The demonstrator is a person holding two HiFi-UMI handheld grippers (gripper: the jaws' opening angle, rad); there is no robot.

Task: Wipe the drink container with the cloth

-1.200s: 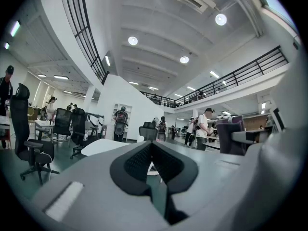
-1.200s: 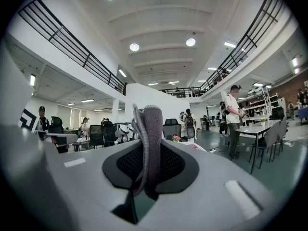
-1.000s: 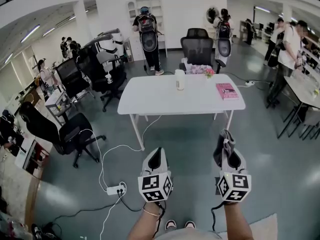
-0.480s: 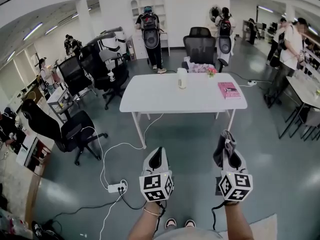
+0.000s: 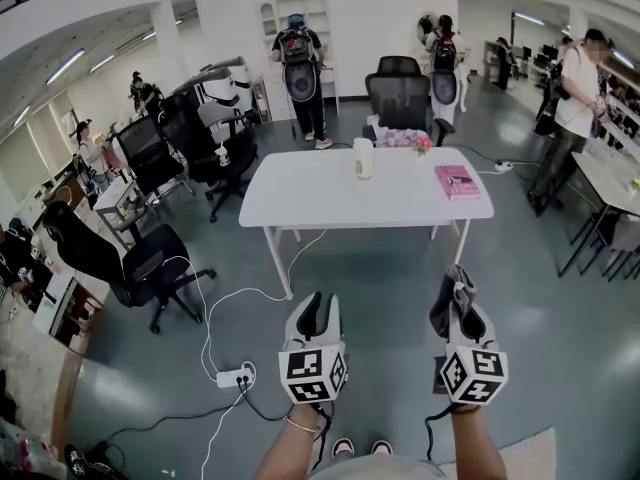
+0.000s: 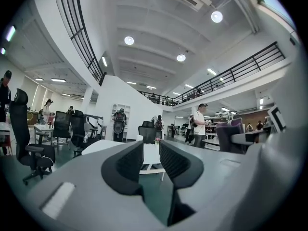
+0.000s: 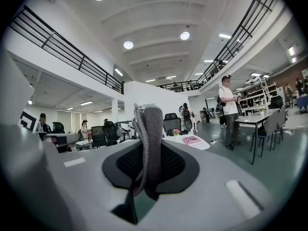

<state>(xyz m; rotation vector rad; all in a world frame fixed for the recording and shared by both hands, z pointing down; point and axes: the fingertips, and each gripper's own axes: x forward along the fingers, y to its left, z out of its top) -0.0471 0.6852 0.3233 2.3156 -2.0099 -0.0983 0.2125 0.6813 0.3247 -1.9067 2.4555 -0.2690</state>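
Left gripper (image 5: 318, 313) jaws were together a moment ago and have just been opening; now a narrow gap, nothing between them. The hands have hardly shifted.

Drink container (image 5: 361, 158): small, whitish, cylinder-like, detail too small to read. It stands upright, long axis vertical, on the white table (image 5: 300, 203) near the far edge at about mid-width, well apart from both grippers. A pink book (image 5: 454, 181) lies toward the table's right end, apart from the container.

Left fingers (image 6: 126, 163): black ribbed pads, slightly parted, touching nothing; the table shows through the gap.

Right gripper (image 7: 148, 165): jaws closed on the cloth (image 7: 150, 124), a grey folded strip pinched between the pads. Its loose folded end sticks out past the fingertips, and a bit hangs below the pads. The strip's long axis runs along the jaws, pointing forward toward the table in the head view. Both grippers are held level over the floor, short of the table.
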